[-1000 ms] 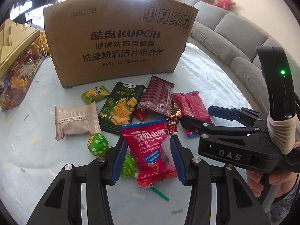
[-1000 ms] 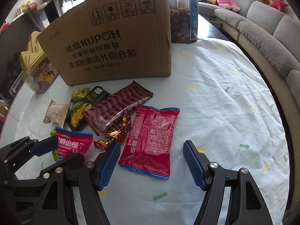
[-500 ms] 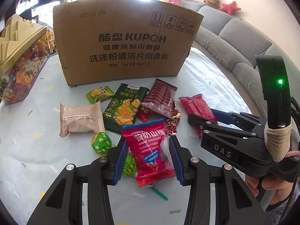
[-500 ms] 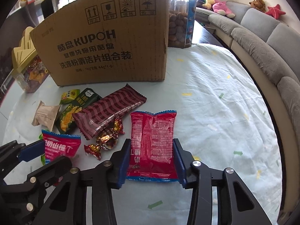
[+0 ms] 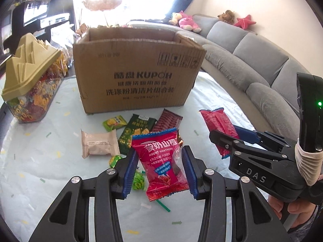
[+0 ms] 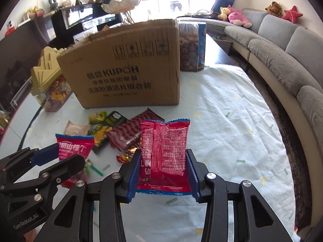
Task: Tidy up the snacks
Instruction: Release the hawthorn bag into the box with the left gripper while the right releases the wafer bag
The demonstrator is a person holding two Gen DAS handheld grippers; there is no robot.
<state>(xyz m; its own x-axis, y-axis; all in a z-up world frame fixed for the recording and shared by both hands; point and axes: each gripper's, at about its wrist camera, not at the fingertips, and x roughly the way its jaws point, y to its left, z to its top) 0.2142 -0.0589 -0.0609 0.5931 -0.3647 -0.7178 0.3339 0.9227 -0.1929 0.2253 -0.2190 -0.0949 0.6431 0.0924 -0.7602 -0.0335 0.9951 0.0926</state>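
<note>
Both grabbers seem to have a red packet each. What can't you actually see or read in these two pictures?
- Inside of the cardboard box: both views, hidden by its own front wall.
- Front of the red packet in the right fingers: right wrist view shows only its back.
- Small wrapped candies: left wrist view, partly behind the left fingers and the hawthorn packet.

The left tool (image 5: 159,173) pinches a pink hawthorn snack packet (image 5: 162,165) between its blue pads, lifted clear of the worktop (image 5: 40,161). To the right, the right tool (image 5: 226,139) grips a red packet (image 5: 217,125). Below lie a beige packet (image 5: 99,144), a dark green cracker packet (image 5: 134,133) and a maroon wrapper (image 5: 168,121), before an open cardboard box (image 5: 137,70).
</note>
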